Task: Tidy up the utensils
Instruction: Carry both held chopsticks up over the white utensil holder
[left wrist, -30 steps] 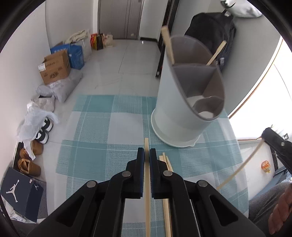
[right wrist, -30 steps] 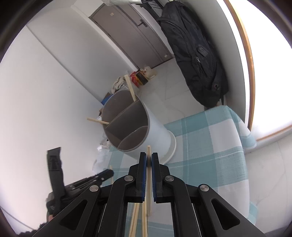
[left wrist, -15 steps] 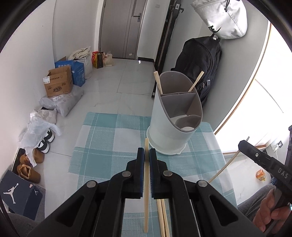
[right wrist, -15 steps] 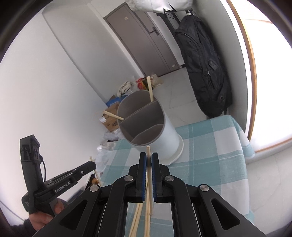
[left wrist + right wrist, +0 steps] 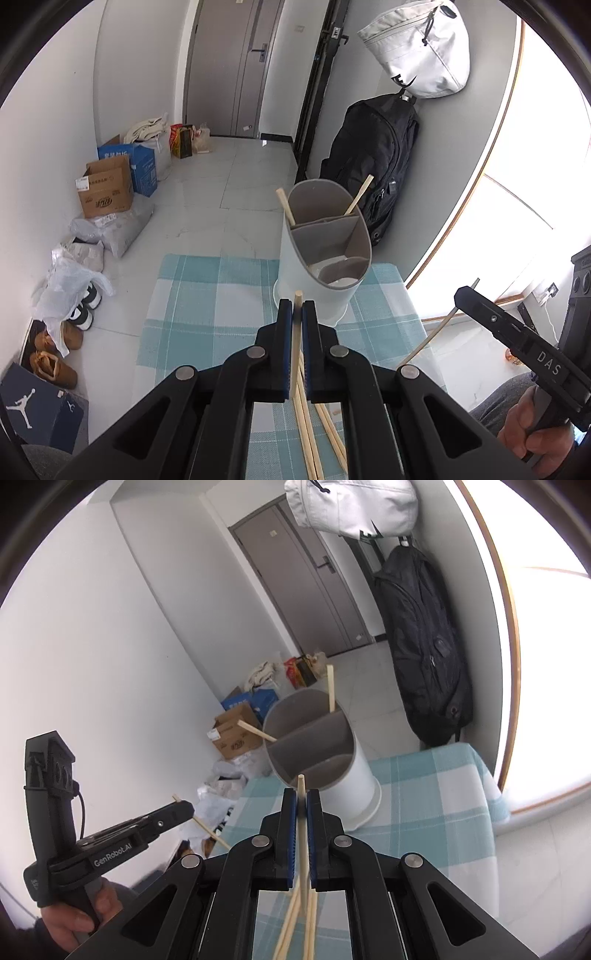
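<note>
A grey-white utensil holder (image 5: 325, 254) with three compartments stands on the checked cloth; it also shows in the right wrist view (image 5: 317, 764). Two chopsticks (image 5: 286, 206) stick out of its back compartment. My left gripper (image 5: 297, 306) is shut on a wooden chopstick (image 5: 295, 343), held above the cloth short of the holder. My right gripper (image 5: 302, 794) is shut on another chopstick (image 5: 303, 834), also raised in front of the holder. Several loose chopsticks (image 5: 310, 435) lie on the cloth below the grippers.
The small table carries a teal checked cloth (image 5: 207, 295). A black backpack (image 5: 373, 162) and a white bag (image 5: 417, 48) hang behind the holder. Boxes (image 5: 107, 184), bags and shoes (image 5: 55, 350) line the floor at the left wall.
Both grippers have risen and pulled back from the holder, each lifting its chopstick off the cloth. The holder now looks smaller and farther away.
</note>
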A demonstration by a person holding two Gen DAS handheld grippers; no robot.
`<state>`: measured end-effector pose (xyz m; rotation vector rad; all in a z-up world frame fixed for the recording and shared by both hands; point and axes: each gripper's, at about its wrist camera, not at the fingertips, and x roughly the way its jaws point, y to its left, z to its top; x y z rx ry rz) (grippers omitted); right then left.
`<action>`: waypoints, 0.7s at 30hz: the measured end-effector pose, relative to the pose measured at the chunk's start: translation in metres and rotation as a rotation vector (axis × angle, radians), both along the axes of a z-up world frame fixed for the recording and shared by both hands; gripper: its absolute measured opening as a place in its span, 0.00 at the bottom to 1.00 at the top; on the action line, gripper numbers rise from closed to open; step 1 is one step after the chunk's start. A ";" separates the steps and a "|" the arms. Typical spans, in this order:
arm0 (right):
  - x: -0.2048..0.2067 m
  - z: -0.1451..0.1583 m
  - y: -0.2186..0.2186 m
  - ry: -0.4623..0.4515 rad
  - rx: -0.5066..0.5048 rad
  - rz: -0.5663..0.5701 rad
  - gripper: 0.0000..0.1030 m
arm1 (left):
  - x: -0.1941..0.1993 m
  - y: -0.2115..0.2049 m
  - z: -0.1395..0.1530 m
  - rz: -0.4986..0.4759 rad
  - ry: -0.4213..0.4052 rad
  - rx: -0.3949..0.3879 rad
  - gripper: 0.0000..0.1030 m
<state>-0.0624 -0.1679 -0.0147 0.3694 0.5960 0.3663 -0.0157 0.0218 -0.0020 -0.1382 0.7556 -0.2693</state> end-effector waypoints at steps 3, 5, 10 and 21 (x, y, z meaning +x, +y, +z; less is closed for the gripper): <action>0.001 0.008 0.001 -0.015 -0.003 0.000 0.04 | 0.003 -0.002 0.005 -0.010 0.002 -0.006 0.01; 0.004 0.012 -0.001 -0.021 0.000 -0.002 0.04 | 0.004 -0.003 0.010 -0.015 -0.001 -0.008 0.01; 0.012 0.026 -0.004 -0.024 -0.008 -0.011 0.04 | 0.008 -0.006 0.022 -0.025 0.002 -0.006 0.01; 0.035 0.077 -0.013 -0.088 -0.019 -0.022 0.04 | 0.026 -0.009 0.067 -0.043 -0.005 -0.049 0.01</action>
